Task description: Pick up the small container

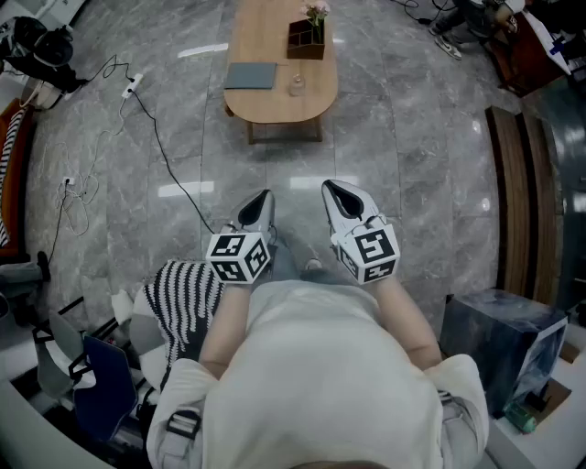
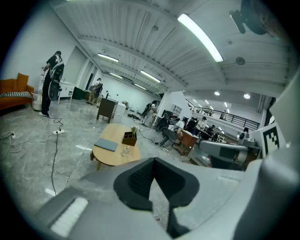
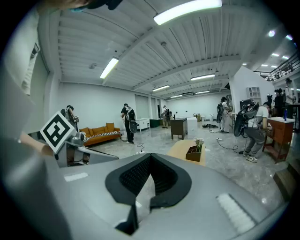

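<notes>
Head view has the person standing well back from the oval wooden table (image 1: pixel 275 108), which sits at 12 o'clock across a stretch of polished grey floor (image 1: pixel 412 137). The small glass container (image 1: pixel 298 87) is on that table, toward the near edge. A dark box (image 1: pixel 305 42) holding flowers (image 1: pixel 316 12) is just beside it at its 12 o'clock, and a grey pad (image 1: pixel 250 76) lies at its 9 o'clock.

The left gripper (image 1: pixel 265 197) and right gripper (image 1: pixel 331 189) are both held close to the chest, pointing at the table. Each gripper's own view shows its jaws closed tip to tip with nothing between them. So the pickup hasn't really started, I'd say; the walk-up comes first.

What could go wrong from here, as far as I can judge:
- A power strip (image 1: pixel 133 85) and its black cable (image 1: pixel 169 165) trail across the floor at roughly 10 to 11 o'clock. Drifting left on the approach risks a snag or a trip.
- Either gripper has to open its jaws before reaching in. Going in closed would just shove the container or tip it.
- It's clear glass and looks small, so it's probably slick and easy to misjudge. A pinch that's off-centre could let it squirt out.
- The box is so close behind it that overshooting would bump the box or catch the flowers.
</notes>
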### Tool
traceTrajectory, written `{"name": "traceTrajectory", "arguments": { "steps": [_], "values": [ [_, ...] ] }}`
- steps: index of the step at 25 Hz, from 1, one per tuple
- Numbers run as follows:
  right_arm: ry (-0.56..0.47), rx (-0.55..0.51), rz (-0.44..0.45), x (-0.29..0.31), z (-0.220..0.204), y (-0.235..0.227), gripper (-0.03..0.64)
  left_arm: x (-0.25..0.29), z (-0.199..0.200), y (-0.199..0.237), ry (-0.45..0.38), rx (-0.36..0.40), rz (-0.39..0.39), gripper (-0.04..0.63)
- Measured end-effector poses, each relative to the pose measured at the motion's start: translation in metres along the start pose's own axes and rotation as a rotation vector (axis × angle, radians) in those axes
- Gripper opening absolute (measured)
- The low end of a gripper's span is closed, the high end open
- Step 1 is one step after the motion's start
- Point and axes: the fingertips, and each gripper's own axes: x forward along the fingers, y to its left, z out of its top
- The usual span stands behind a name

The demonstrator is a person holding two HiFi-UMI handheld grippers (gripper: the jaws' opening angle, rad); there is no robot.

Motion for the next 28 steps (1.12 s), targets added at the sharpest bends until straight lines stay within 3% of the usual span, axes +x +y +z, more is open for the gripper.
{"name": "traceTrajectory", "arguments": {
  "steps": [4, 11, 18, 28],
  "values": [
    [-0.023, 0.013, -0.009, -0.039, -0.013, 0.002, -0.003, -0.018, -0.024, -0.039, 0.031, 0.073, -0.017, 0.002],
    [-0.037, 0.075, 0.002, -0.072, -0.032, 0.020, -0.003, -0.041, -0.036, -0.073, 0.025, 0.107, -0.050, 0.002],
    [-0.039, 0.041, 0.042, -0.080, -0.035, 0.035, -0.003, -0.051, -0.036, -0.079, -0.003, 0.102, -0.053, 0.002],
    [-0.041, 0.088, 0.038, -0.087, -0.038, 0.030, -0.002, -0.051, -0.036, -0.078, -0.012, 0.100, -0.023, 0.002]
  ]
}}
